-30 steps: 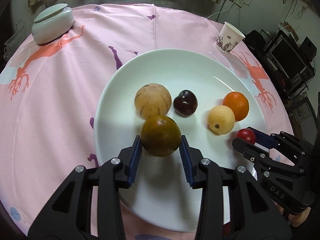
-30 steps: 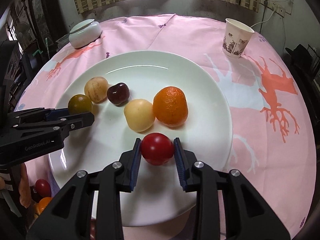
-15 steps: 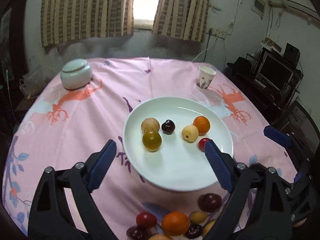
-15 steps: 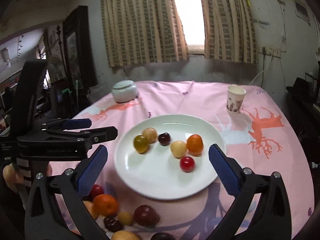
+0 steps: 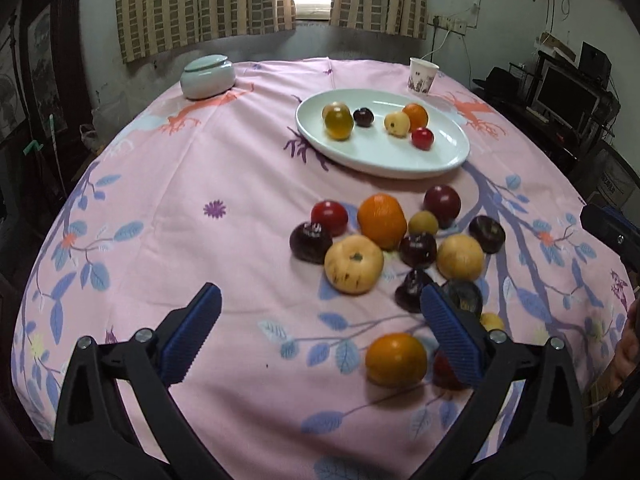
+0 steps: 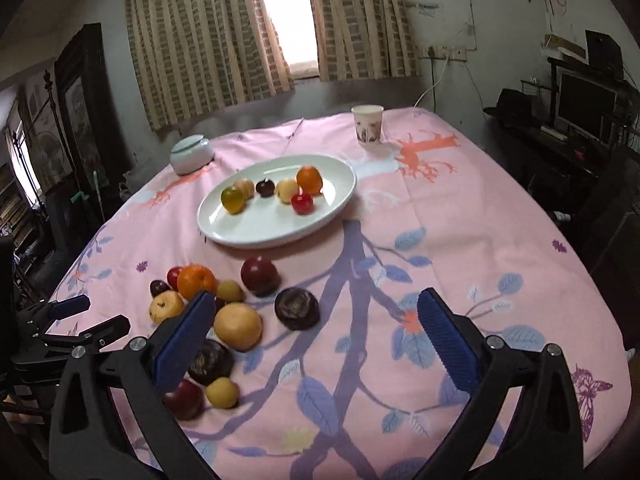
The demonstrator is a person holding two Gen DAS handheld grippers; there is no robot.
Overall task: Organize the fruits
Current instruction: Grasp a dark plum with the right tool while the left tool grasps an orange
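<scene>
With six fruits lined up on the oval white plate [image 5: 448,164], both hand-held grippers, left [image 5: 320,336] and right [image 6: 312,336], gape empty, jaws just sprung apart; a dozen-odd loose fruits [image 5: 384,220] wait on the pink-clothed desk [image 5: 200,240].

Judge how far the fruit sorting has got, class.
Done: six fruits sit on the plate, among them an orange and a red fruit. In hand: nothing; the left claw and right claw, jaws just opened, are empty. Left: the fruit pile on the cloth.
</scene>
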